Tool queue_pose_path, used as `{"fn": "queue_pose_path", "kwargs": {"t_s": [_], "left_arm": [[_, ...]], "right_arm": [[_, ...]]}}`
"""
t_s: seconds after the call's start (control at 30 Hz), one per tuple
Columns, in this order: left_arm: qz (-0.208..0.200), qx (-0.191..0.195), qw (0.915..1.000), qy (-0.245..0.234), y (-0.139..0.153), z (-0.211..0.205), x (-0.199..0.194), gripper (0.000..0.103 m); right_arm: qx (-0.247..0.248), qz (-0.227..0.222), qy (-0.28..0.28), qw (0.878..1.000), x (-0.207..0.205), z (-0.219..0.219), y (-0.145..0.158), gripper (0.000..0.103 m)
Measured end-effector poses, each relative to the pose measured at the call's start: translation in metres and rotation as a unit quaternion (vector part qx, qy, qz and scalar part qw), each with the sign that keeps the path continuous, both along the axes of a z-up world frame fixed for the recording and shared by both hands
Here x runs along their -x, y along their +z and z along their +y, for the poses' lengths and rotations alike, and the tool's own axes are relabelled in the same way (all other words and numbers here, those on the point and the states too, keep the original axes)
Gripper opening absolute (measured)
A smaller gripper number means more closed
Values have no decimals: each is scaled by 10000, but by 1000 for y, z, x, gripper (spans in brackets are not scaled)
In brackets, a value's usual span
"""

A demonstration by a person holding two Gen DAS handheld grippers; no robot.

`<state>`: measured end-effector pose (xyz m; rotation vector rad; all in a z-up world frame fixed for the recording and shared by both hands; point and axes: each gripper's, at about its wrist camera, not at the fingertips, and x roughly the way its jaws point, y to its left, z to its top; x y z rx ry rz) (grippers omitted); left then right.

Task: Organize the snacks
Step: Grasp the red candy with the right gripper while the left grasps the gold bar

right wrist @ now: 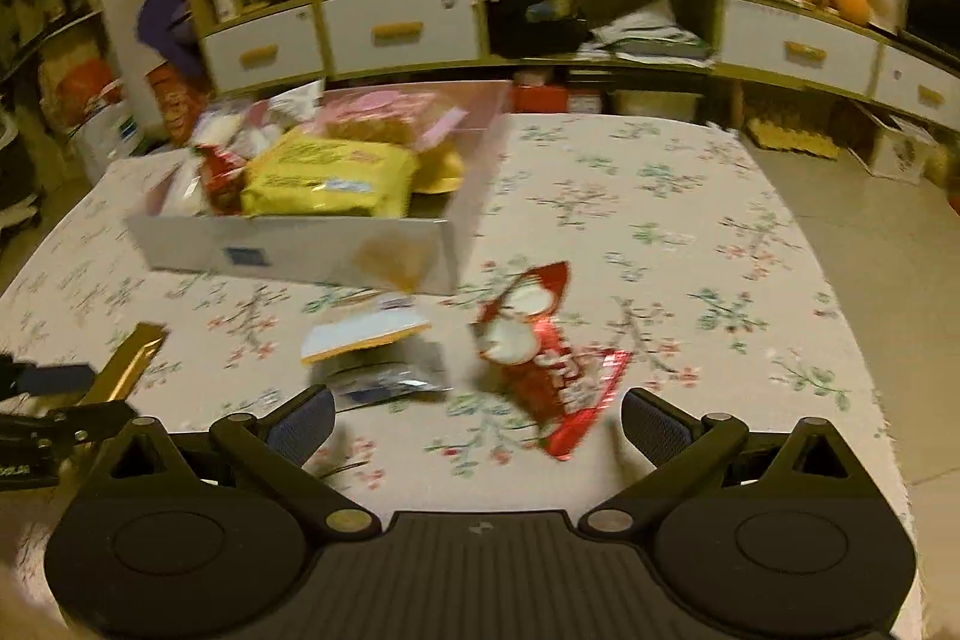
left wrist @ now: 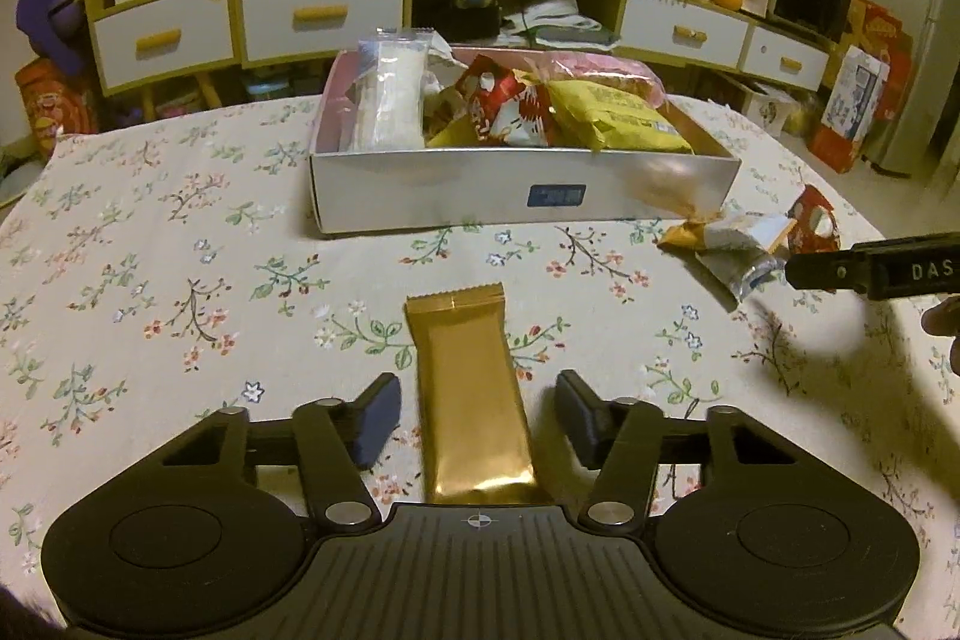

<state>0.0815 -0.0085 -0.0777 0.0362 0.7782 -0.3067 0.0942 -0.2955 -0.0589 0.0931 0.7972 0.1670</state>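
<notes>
A gold snack bar [left wrist: 471, 394] lies on the floral tablecloth between the fingers of my open left gripper [left wrist: 478, 421], which do not touch it. A white box [left wrist: 522, 196] holds several snacks, among them a yellow bag [left wrist: 618, 115] and a white packet [left wrist: 390, 91]. My right gripper [right wrist: 478, 427] is open and empty above a red snack pack [right wrist: 543, 358]. A white-and-orange packet [right wrist: 363, 331] and a grey-blue packet [right wrist: 390, 376] lie left of the red pack. The box [right wrist: 288, 250] and the gold bar [right wrist: 129, 361] also show in the right wrist view.
The floral tablecloth [left wrist: 150, 280] covers the table. Behind it stand drawers [left wrist: 321, 13] and shelves. The table's right edge [right wrist: 840, 280] drops to the floor. The right gripper's body [left wrist: 882, 268] shows at the right of the left wrist view.
</notes>
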Motion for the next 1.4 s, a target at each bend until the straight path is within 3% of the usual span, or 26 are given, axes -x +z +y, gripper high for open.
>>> {"fn": "queue_pose_path", "kwargs": {"t_s": [0.17,0.27,0.8,1.13,1.4], "left_arm": [[-9,87,10000,-45,1,-2,-1,30],[-26,62,10000,-72,2,-4,-1,26],[-83,20,10000,-40,6,-6,0,26],[-169,213,9996,76,20,2,1,26],[-346,372,9987,67,42,2,-1,26]], "right_arm": [[-198,8,-254,9995,-8,-14,-3,64],[-165,-10,-308,9994,-11,-17,-5,52],[111,-74,-296,9995,-22,-18,-10,2],[60,-184,-229,9996,-18,-16,2,0],[-267,-235,-274,9990,-18,-15,16,0]]}}
